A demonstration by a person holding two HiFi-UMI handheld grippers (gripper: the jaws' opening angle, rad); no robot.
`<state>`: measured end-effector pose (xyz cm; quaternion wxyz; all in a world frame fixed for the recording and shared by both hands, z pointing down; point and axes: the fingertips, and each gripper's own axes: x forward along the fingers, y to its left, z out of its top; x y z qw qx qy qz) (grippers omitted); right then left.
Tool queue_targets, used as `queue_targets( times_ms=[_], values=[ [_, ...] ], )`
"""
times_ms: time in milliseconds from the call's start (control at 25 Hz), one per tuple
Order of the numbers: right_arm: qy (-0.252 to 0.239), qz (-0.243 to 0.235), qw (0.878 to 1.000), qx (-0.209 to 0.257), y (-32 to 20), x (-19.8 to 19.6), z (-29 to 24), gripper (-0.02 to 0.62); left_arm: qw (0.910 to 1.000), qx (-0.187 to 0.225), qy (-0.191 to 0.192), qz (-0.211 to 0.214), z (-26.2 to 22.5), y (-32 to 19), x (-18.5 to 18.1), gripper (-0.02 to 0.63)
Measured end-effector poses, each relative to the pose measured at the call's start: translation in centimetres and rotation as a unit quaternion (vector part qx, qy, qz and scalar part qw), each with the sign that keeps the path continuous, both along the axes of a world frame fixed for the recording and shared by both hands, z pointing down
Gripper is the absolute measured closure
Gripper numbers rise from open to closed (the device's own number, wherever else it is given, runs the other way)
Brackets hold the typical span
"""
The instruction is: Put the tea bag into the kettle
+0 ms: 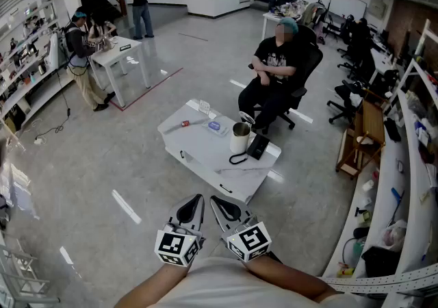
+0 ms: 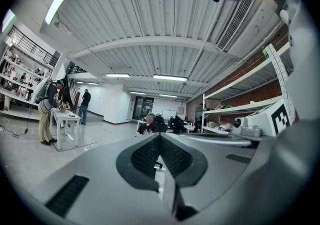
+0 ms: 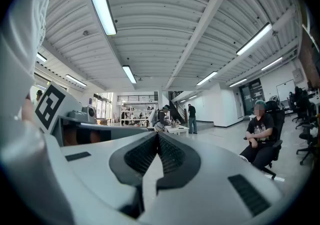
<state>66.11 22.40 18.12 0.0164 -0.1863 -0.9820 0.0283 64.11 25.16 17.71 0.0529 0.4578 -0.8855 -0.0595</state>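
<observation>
Left gripper, low in the head view, close to the body: jaws pressed together, tips pointing ahead, nothing pinched. Right gripper just beside it, tips almost meeting the left one's: jaws likewise pressed together, nothing pinched. 1 marker cube behind the left jaws, 1 marker cube behind the right, a bare forearm under each.

In the left gripper view, ribbed black pads flat against each other, no gap, no thing between. In the right gripper view, the same: pads closed on each other, bare of any load. Both views aimed level across the room, mostly ceiling and strip lights above.

Kettle: cream, upright, on a low white table well ahead of both grippers, toward the table's right-hand end. Black base just beside the kettle on its right, black cord looped on the tabletop in front of it.

Tea bag: not to be picked out with certainty. On the table's far-left part, well apart from the kettle, 3 small things: a blue and white packet, a red-tipped item, a white piece at the far edge. Too small to tell which, if any, as the tea bag.

Behind the table, a seated person in a black office chair, arms folded. Far left, 2 people at another white table.
</observation>
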Motion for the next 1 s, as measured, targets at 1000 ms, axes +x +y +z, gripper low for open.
queue_targets(
  times_ms=[1000],
  values=[
    [0.000, -0.004, 1.000, -0.011, 5.7, -3.5, -0.1, 0.586, 0.9998, 0.010, 0.001, 0.018, 0.1, 5.4, -2.8, 0.598]
  ],
)
